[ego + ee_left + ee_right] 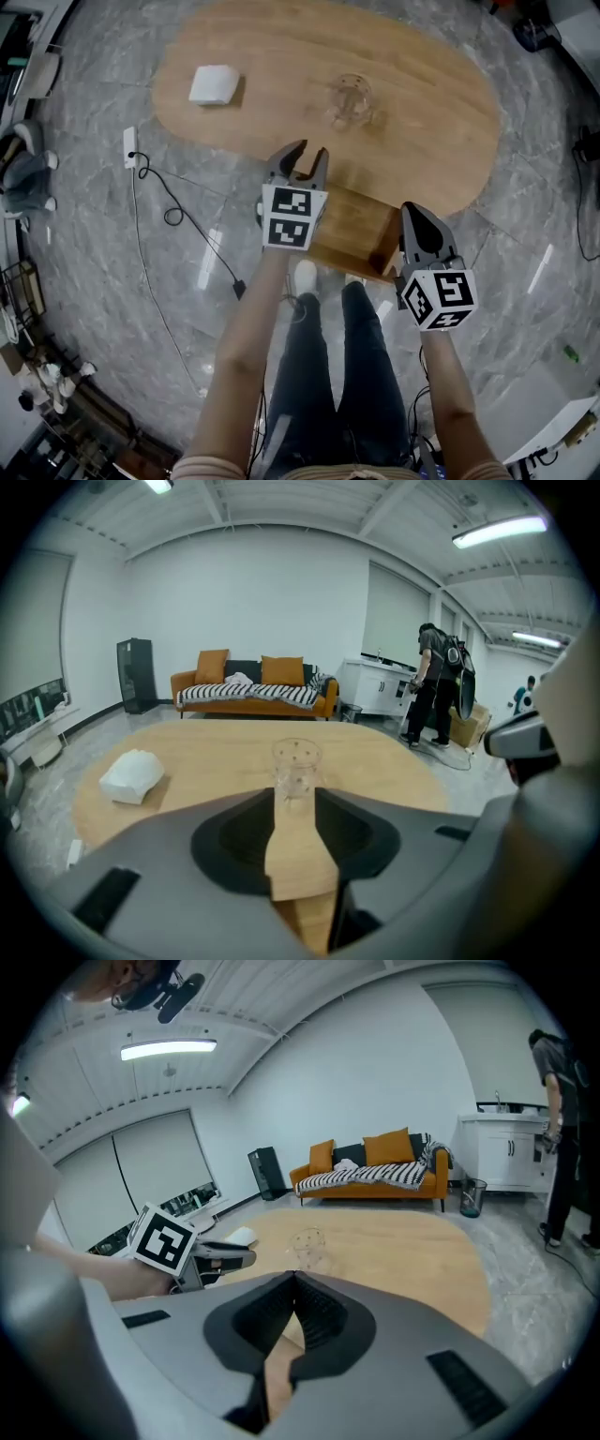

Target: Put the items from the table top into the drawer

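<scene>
The clear glass (351, 99) stands upright at upper middle of the head view on the worktop (281, 47). A white folded item (214, 84) lies well apart at upper left. Your left gripper (307, 159) lines up on the glass, fingers spread and empty. Your right gripper (412, 214), fingers pressed together on nothing, hangs by the pulled-out drawer (352, 230). If one finger meets the glass first, it will likely tip, and its smooth wall may slip.

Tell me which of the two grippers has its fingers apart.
The left gripper, nearer the clear glass: its fingers stand apart with nothing between them, while the right gripper has its fingers pressed together.
</scene>
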The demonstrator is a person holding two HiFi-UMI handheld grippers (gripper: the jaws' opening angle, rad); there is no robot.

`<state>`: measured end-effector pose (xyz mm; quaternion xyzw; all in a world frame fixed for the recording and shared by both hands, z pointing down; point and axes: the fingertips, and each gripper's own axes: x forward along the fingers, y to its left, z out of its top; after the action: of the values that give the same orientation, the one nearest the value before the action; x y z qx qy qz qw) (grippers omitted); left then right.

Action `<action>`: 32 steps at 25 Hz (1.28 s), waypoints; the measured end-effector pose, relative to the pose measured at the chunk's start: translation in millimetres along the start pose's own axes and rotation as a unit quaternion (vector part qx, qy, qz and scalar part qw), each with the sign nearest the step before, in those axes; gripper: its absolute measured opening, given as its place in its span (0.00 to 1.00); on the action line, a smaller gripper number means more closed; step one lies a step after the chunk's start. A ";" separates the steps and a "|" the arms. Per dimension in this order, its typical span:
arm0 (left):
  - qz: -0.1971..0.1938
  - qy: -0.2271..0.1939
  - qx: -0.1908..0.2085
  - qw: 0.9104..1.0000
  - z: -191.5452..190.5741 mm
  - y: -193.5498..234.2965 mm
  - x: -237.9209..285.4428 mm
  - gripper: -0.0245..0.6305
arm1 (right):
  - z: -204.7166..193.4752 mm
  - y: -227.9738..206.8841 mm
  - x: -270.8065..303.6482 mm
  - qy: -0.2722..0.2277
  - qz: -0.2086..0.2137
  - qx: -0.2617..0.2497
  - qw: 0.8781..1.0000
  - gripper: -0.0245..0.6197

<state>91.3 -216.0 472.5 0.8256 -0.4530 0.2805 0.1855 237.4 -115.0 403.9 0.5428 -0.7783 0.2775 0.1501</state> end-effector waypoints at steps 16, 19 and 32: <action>0.007 0.051 0.066 0.996 -20.6 29.9 98.4 0.25 | -39.8 -25.6 53.5 0.036 0.035 -0.023 0.998 0.05; -0.003 0.056 0.063 0.996 -21.0 31.2 108.4 0.25 | -43.2 -24.9 62.0 0.044 0.041 -0.024 0.998 0.05; -0.015 0.049 0.065 0.997 -12.6 22.9 122.4 0.15 | -58.9 -39.9 105.0 0.091 0.037 -0.041 0.994 0.05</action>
<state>120.9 -299.7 560.7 0.8283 -0.4113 0.3466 0.1572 232.1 -170.2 518.0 0.4796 -0.7916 0.2993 0.2318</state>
